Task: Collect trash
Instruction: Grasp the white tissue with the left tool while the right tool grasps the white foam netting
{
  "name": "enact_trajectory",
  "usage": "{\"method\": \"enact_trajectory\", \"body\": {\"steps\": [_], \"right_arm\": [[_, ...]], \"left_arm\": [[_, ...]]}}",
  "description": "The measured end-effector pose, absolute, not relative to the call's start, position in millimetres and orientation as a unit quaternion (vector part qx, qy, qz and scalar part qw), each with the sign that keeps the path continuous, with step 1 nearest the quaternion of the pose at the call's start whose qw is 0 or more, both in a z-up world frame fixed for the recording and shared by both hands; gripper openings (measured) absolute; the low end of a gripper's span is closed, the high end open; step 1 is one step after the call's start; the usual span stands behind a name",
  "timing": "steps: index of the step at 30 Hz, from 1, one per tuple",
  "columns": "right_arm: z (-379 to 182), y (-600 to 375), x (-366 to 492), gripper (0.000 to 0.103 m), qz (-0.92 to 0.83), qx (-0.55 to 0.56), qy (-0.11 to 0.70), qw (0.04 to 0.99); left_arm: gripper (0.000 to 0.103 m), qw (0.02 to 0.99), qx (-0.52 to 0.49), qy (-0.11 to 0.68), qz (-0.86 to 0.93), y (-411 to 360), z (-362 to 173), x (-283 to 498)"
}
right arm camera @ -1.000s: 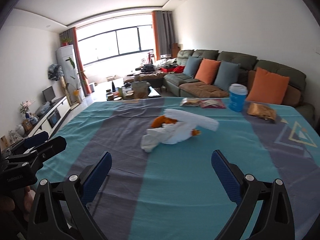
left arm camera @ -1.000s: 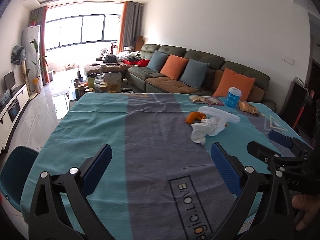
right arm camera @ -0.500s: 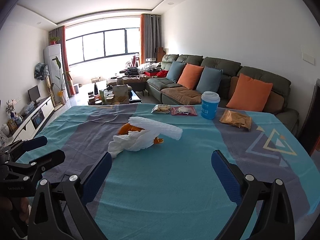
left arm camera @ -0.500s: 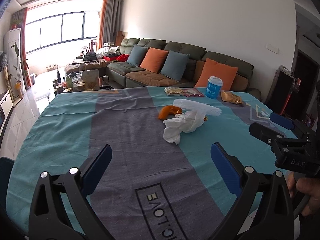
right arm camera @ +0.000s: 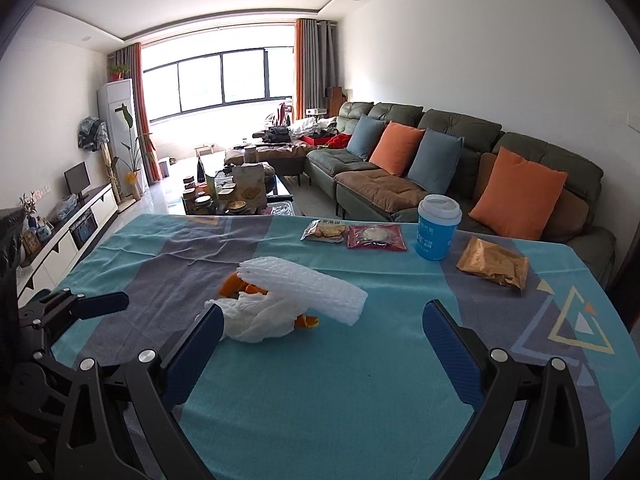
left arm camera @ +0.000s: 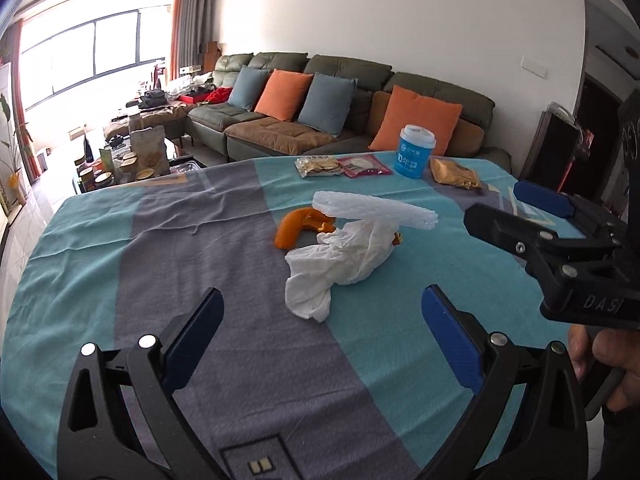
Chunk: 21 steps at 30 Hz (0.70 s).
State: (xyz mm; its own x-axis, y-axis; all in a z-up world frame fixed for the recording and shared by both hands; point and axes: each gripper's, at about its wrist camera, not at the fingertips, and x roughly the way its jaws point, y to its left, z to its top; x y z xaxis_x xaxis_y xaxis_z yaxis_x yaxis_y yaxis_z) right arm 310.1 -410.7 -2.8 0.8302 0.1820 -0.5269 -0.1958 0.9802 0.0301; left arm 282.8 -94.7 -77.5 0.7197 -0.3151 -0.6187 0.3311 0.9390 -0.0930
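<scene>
The trash sat in a small heap near the middle of the table [left arm camera: 80,248], on its teal and grey cloth: a crumpled white tissue [left arm camera: 340,260] with a white foam sleeve [left arm camera: 372,210] lying across its top and orange peel [left arm camera: 298,228] touching its far-left side. The left gripper [left arm camera: 320,332] hovered just short of the tissue, its blue fingers [left arm camera: 196,328] spread wide and holding nothing. The right gripper [right arm camera: 320,340] was likewise wide apart and empty, its left finger [right arm camera: 196,348] overlapping the tissue's edge in the picture, though contact could not be judged. Beyond the heap, well apart, stood a blue cup [right arm camera: 436,226] between a red packet [right arm camera: 376,237] and a brown packet [right arm camera: 492,266], with a biscuit packet [right arm camera: 324,232] beside the red one.
</scene>
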Motion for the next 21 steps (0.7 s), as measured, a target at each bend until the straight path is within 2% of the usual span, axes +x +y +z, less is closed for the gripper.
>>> {"method": "enact_trajectory", "body": {"steps": [10, 21], "right_arm": [[-13.5, -421.9, 340.8, 0.094, 0.102, 0.010, 0.293, 0.950], [-22.0, -438.4, 354.6, 0.094, 0.096, 0.036, 0.305, 0.947]], "left_arm": [[0.097, 0.905, 0.043, 0.388, -0.167, -119.4, -101.3, 342.4], [0.095, 0.892, 0.054, 0.415, -0.171, -129.9, -118.0, 369.4]]}}
